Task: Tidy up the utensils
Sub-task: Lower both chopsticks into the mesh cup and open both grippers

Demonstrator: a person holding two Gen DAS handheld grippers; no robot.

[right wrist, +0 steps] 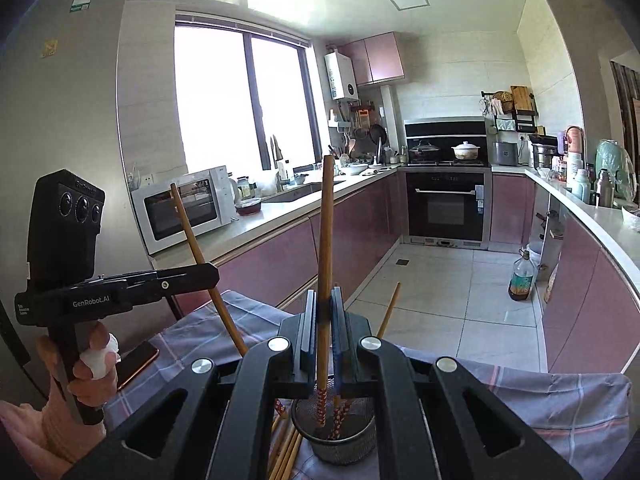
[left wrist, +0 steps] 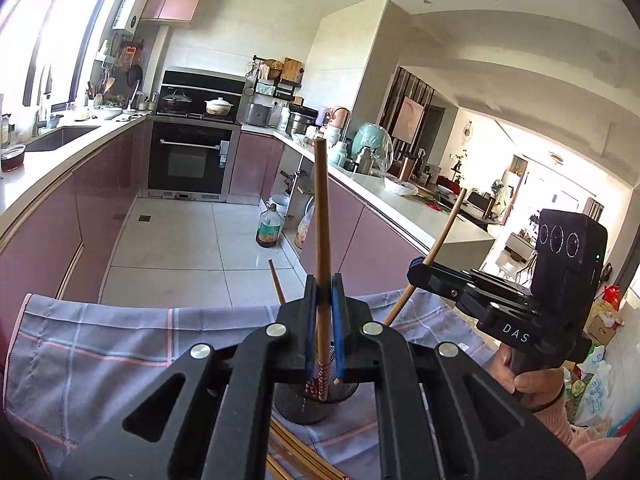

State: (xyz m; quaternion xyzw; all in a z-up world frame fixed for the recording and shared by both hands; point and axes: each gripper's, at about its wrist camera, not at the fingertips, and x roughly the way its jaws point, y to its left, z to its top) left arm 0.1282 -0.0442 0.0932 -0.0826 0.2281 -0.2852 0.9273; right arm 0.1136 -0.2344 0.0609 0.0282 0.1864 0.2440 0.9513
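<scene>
Two grippers, each pinching one chopstick: left gripper (left wrist: 323,316) clamped on an upright chopstick (left wrist: 321,216), patterned end hanging just over the mesh holder (left wrist: 316,404); right gripper (right wrist: 322,320) clamped the same way on its own chopstick (right wrist: 326,240), red-patterned tip down inside the holder mouth. Both sticks gripped low on the shaft, long top ends free. Likely trouble: sticks pivoting between the pads and tipping off line; tips catching the holder rim or the chopsticks already standing inside; light holder toppling on the soft checked cloth (left wrist: 120,344) if nudged sideways. Both grippers converging on one small opening, near each other, so collision between them possible. Loose chopsticks (right wrist: 286,452) lying on the cloth just left of the holder, near the table edge; a bump could roll them off. Phone (right wrist: 138,362) further left, well apart.
</scene>
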